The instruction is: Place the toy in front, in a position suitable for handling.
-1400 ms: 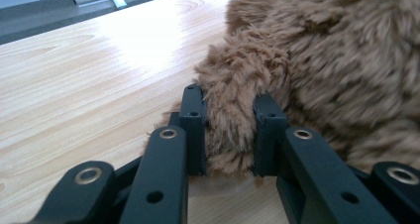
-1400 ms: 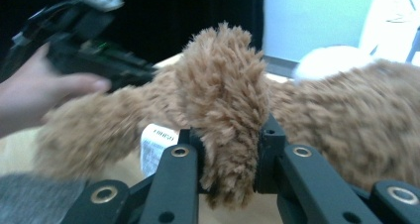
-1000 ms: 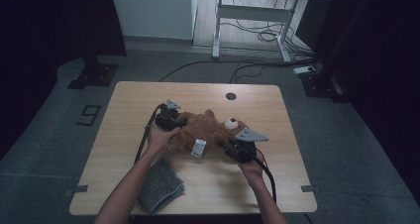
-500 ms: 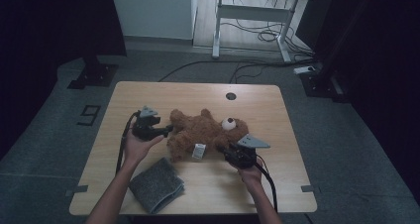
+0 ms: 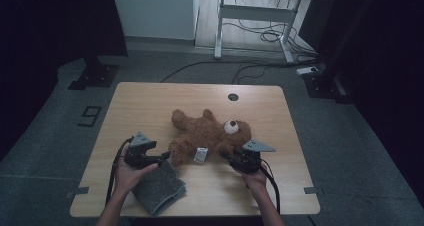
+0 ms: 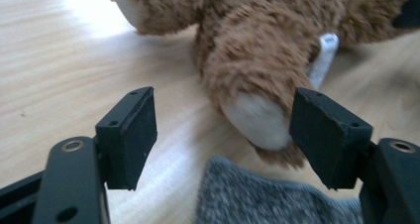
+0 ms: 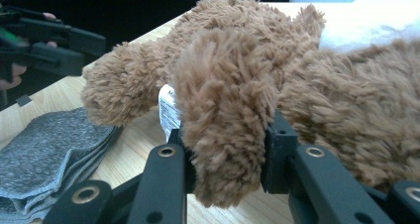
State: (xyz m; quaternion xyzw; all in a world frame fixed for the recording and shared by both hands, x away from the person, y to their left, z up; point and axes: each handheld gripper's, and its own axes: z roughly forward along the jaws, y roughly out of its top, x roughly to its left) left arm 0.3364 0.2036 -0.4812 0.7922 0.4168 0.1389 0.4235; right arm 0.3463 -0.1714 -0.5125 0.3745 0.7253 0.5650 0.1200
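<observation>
**Holding a plush bear by one limb while the other gripper closes in**

Looking down from the high view, a brown teddy bear lies flat near the middle of the wooden table, its white muzzle toward the right of the frame. The left gripper sits at lower left, over a folded grey cloth, just beside the bear's nearest leg. The right gripper is at lower centre-right, against the bear's arm.

In the left gripper view, the jaws stand wide apart. A furry leg with a pale foot pad fills the upper right, the pad just inside the right-hand jaw, and the cloth shows along the bottom edge.

In the right gripper view, the jaws are clamped on a shaggy limb at centre frame, the pile bulging around them. A white sewn-in tag hangs just left of it.

The bear looks light, soft and squashy; it should sag when lifted, so a limb taken close to the body seems the surest hold. The fur may slip a little.
</observation>
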